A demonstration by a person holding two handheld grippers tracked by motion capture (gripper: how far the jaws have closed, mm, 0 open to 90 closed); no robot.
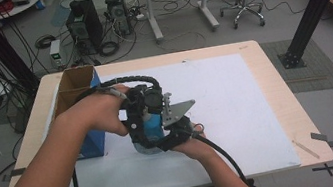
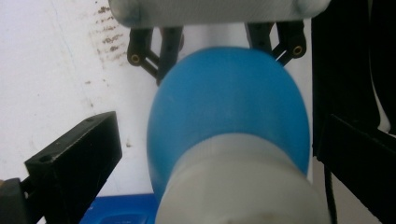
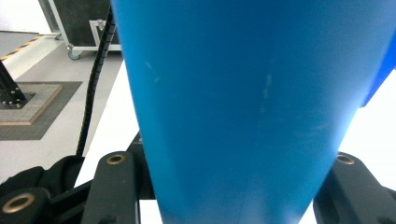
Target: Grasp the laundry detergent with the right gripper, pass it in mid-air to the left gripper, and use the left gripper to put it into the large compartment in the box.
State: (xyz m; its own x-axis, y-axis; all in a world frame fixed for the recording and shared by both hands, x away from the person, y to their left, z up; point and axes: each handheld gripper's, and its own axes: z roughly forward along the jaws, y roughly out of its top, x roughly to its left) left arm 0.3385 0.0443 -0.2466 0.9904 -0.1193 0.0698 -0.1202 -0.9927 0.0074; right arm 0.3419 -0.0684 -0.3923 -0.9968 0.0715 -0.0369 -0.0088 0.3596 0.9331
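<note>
Both claws meet over the desk (image 1: 250,60): our right claw (image 3: 233,196) pinches a blue bottle (image 3: 243,93), our left claw (image 2: 205,154) stands spread around it. Beside them sits an open cardboard box (image 1: 74,85); we cannot tell its contents, nor which way the bottle points.

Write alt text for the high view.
A person's two hands bring the left gripper and right gripper together around a blue object over a white mat on a wooden table, beside an open cardboard box.

Both forearms enter from the bottom of the high view and converge at frame centre. The left gripper (image 1: 145,127) has its jaws spread. The right gripper (image 1: 173,134), just lower right, has its jaws clamped.
</note>
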